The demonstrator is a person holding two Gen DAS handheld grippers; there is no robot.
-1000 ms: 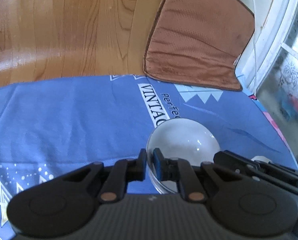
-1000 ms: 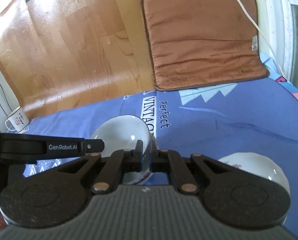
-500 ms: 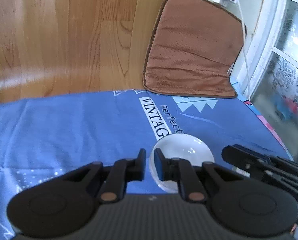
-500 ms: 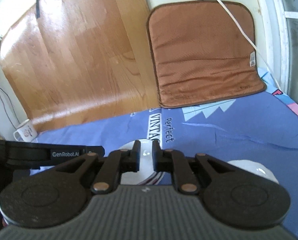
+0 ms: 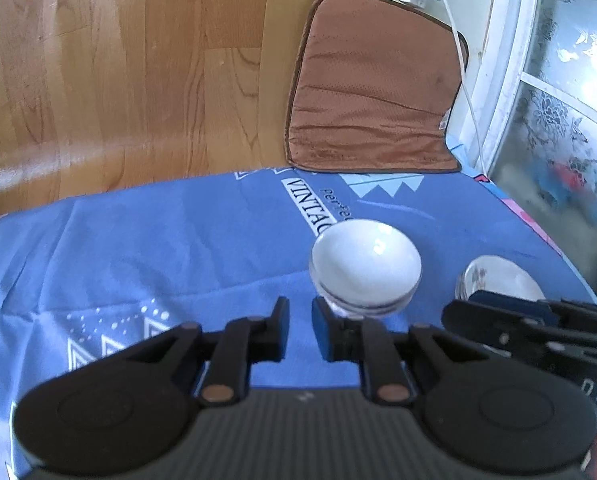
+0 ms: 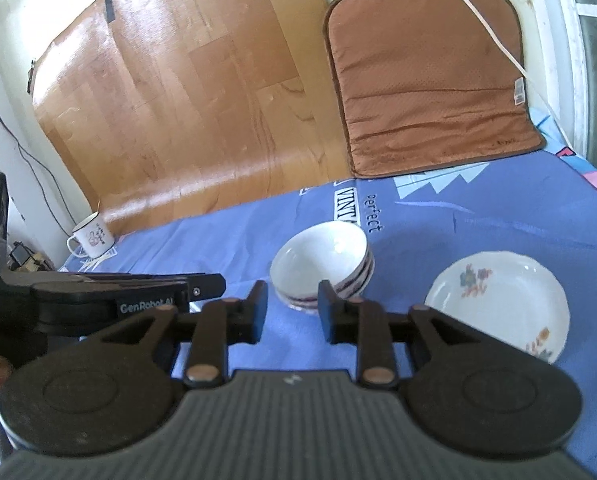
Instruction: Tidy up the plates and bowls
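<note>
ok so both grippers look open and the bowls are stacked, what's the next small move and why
Probably swing the right gripper toward the white floral-patterned plate and line its open jaws up with the near rim. The white striped stacked bowls sit free on the blue printed cloth, neither gripper touching them; the left gripper is open too, and the plate lies alone, apart from the bowls.

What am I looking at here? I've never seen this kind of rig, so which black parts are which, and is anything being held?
No robot: a person holds a two-finger gripper in each hand, each with a fisheye camera looking along its fingers. The left wrist view shows the left gripper; the right wrist view shows the right gripper. Both are open and hold nothing. On the blue tablecloth stands a stack of white bowls, with a flowered plate beside it and an enamel mug at the far left edge. A brown cushion leans against the wall.
</note>
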